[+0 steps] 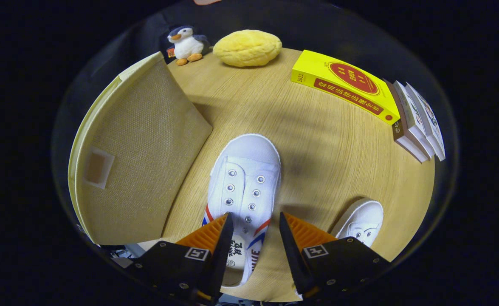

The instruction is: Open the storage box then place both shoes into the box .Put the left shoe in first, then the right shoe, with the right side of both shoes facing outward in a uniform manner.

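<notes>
While ribbed orange tongs (255, 229) gape wide, white canvas shoe (245, 187) lies between.

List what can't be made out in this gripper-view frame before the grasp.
- Nearer white shoe: its heel and opening sit between and behind the gripper, whose open jaws cover them; contact cannot be told.
- Second white shoe: only the toe shows, the rest hidden behind the right finger.
- Storage box: its raised fabric lid faces the camera, hiding the interior.
- Row of books: spines too small and distorted to read.
</notes>
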Motion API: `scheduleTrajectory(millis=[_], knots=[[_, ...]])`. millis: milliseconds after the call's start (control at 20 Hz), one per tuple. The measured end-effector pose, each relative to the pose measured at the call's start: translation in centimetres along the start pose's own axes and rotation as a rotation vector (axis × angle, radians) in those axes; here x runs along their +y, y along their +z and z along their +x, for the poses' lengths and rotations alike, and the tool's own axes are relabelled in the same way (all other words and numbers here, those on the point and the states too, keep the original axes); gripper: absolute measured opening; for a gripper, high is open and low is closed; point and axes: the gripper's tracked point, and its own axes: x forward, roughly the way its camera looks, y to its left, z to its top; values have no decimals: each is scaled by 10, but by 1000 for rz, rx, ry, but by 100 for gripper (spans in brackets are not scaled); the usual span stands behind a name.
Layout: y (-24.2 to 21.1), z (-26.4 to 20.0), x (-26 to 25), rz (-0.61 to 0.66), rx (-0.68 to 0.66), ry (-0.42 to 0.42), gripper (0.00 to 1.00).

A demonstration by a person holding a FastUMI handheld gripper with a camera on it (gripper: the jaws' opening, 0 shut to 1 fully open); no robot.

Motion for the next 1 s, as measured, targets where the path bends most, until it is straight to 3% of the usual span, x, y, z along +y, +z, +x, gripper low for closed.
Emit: scheduleTrajectory(millis=[100,400,600,750,850,1000], knots=[[0,3,2,-22,17,-15,64],[-3,6,-1,87,57,-9,49],[2,14,-10,114,-38,16,45],[0,11,-11,315,-64,79,4],[0,12,-11,412,-99,120,0],[8,6,11,643,-170,317,0]])
